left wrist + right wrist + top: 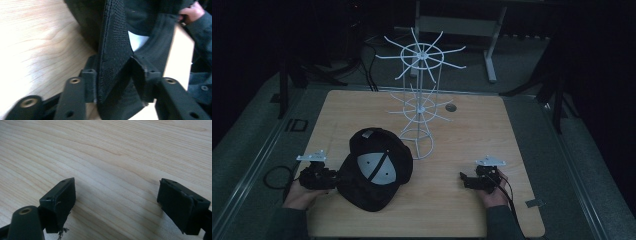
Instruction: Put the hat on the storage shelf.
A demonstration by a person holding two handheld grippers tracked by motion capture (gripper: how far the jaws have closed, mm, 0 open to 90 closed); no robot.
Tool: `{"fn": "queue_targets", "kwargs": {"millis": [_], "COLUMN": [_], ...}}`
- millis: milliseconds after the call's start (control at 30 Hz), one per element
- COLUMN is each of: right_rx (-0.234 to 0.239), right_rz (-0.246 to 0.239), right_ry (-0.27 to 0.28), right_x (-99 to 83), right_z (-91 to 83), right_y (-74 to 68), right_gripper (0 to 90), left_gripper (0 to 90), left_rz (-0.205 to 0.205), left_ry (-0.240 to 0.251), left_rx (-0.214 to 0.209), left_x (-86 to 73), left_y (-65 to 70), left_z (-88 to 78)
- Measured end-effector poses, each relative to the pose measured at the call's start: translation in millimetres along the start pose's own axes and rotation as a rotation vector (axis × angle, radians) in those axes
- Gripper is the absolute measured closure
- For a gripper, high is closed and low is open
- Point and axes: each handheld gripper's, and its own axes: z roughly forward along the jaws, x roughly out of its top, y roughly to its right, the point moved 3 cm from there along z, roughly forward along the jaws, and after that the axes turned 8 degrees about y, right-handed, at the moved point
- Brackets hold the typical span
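A black cap (377, 142) lies on the wooden table (472, 130) left of centre, its pale inner lining facing up. My left gripper (334, 177) comes at it from the left. In the left gripper view the cap's black mesh edge (112, 50) stands bunched between the jaws of this gripper (118, 75), with both pads pressing on the fabric. Near the front right of the table my right gripper (463, 179) rests low over the bare wood. Its jaws (116, 200) stand wide apart with nothing between them.
A white wire display rack (419, 107) with two rings of hooks stands just behind the cap's right side. A small dark disc (451, 107) is set into the table behind it. A small metal piece (534, 203) lies at the front right corner.
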Motion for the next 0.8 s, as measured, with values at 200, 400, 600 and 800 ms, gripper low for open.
{"fn": "queue_targets", "kwargs": {"millis": [200, 400, 600, 800], "right_rx": [0.0, 0.0, 0.0, 0.0], "right_rz": [0.0, 0.001, 0.0, 0.0], "right_ry": [0.0, 0.0, 0.0, 0.0], "right_x": [0.0, 0.0, 0.0, 0.0], "right_z": [0.0, 0.0, 0.0, 0.0], "right_y": [0.0, 0.0, 0.0, 0.0], "right_gripper": [14.9, 14.9, 14.9, 15.0], "left_gripper": [73.6, 78.8, 79.6, 82.0], "left_rz": [0.007, 0.0, 0.008, 0.062], "left_ry": [0.036, 0.13, 0.193, 0.224], "left_rx": [0.017, 0.131, 0.315, 0.454], "left_x": [2.6, 6.2, 13.5, 23.8], "left_y": [2.6, 0.0, 0.4, 11.0], "left_z": [-7.3, -16.7, -23.1, -21.7]}}
